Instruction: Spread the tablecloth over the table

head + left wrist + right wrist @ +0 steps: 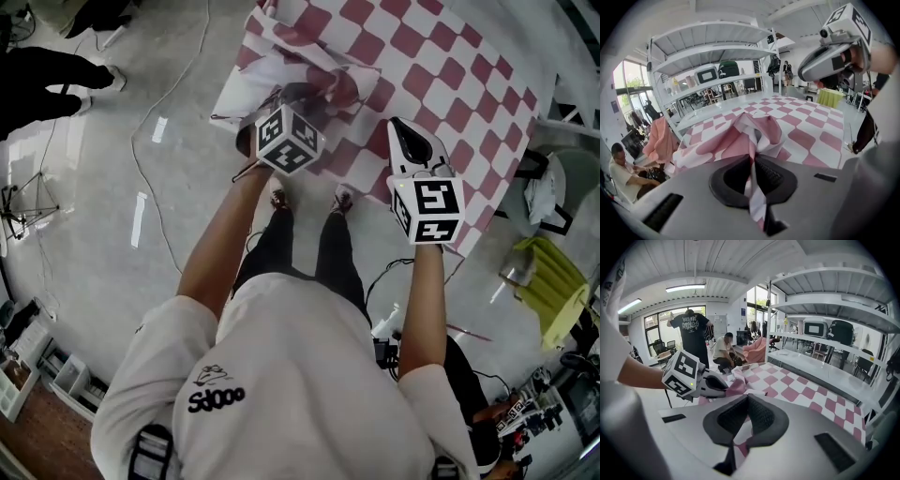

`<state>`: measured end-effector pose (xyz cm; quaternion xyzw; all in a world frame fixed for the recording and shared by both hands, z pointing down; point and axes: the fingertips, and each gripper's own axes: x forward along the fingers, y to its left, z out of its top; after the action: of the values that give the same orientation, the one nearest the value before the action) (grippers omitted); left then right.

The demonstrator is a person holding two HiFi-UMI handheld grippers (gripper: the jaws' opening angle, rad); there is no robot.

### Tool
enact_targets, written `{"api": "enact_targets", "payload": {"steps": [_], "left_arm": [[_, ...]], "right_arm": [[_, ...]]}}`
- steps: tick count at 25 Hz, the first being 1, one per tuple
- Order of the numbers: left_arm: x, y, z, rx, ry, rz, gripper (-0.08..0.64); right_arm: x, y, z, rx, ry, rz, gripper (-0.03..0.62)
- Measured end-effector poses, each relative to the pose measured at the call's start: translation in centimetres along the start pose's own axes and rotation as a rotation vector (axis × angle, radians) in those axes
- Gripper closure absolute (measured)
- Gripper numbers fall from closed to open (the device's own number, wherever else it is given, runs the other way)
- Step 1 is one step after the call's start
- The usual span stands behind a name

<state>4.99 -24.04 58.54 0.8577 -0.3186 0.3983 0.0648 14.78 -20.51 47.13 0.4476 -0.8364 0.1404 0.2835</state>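
One tablecloth [441,66]; two grippers: left gripper [752,176], right gripper [746,420].

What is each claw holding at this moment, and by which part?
Both hold the tablecloth. The left claw pinches a bunched-up fold near its corner; the right claw looks closed on the near edge further along.

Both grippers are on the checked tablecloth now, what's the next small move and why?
Probably draw the left gripper outward to the left, away from the right gripper, keeping hold. Its fingers are shut on a crumpled bunch of the tablecloth at the near left corner, while the rest lies flat, so pulling should smooth that fold out.
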Motion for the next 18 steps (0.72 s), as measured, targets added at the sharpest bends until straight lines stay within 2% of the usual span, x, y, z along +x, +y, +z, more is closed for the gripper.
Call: {"api": "enact_targets", "payload": {"steps": [4, 9, 18], "left_arm": [[-3.6, 0.8, -0.8, -0.086, -0.028, 0.049, 0.518], [-9.2, 2.7, -3.8, -0.189, -0.053, 0.131, 0.518], [-15.9, 6.8, -9.9, -0.338, -0.026, 0.298, 0.52]], "right_arm": [[0.0, 1.5, 0.9, -0.049, -0.018, 0.044, 0.571], [0.1, 5.0, 2.1, -0.096, -0.028, 0.091, 0.571], [2.7, 11.2, 3.9, -0.186, -0.034, 0.234, 0.571]]}}
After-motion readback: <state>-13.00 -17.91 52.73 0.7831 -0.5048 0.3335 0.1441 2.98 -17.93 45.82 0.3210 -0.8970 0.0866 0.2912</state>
